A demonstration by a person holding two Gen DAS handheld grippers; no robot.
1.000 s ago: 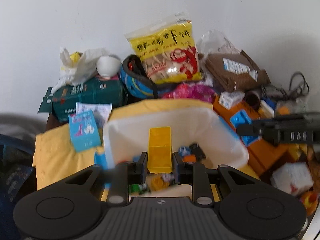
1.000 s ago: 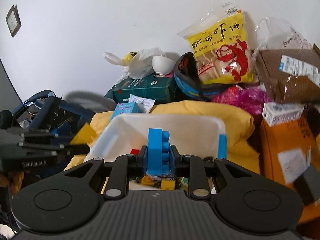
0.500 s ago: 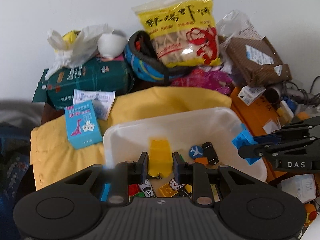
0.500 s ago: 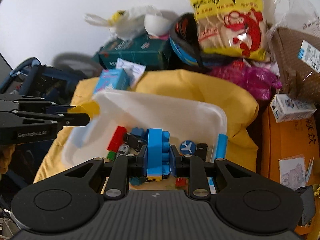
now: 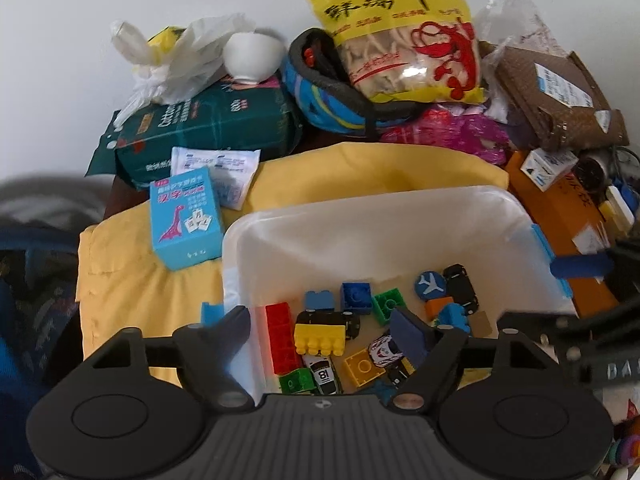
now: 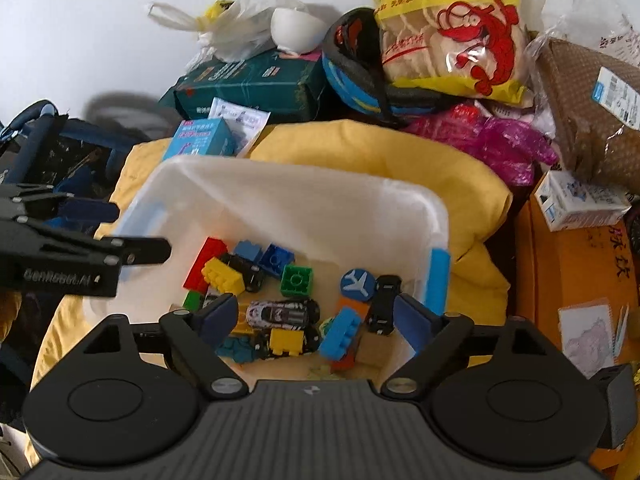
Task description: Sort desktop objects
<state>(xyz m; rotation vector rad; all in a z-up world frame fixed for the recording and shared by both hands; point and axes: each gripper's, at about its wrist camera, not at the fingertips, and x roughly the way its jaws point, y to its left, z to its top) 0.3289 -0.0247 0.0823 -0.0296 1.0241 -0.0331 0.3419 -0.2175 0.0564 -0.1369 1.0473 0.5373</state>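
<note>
A translucent white bin (image 5: pixel 360 208) (image 6: pixel 304 192) with blue clips rests on a yellow cloth (image 5: pixel 360 168). It holds several toy bricks and toy cars. My left gripper (image 5: pixel 324 332) is open above the bin's near end, and a yellow brick (image 5: pixel 320 336) (image 6: pixel 222 276) lies loose below it among the toys. Over the same bin my right gripper (image 6: pixel 314 316) is open, and a light blue brick (image 6: pixel 340 332) lies tilted beneath it. Each gripper shows in the other's view: the left gripper (image 6: pixel 116 230) at the bin's left rim, the right gripper (image 5: pixel 560 292) at its right rim.
Behind the bin are a small blue card box (image 5: pixel 184 220), a dark green tissue pack (image 5: pixel 208 128), a white bowl (image 5: pixel 252 56), a blue helmet (image 5: pixel 332 100) and a yellow snack bag (image 5: pixel 404 36). Orange cartons (image 6: pixel 580 280) and a brown parcel (image 6: pixel 592 100) crowd the right. A dark bag (image 6: pixel 52 152) sits left.
Both grippers dipped over the bin and opened. The yellow brick left my left gripper and the blue brick left my right gripper; both now lie in the bin.
</note>
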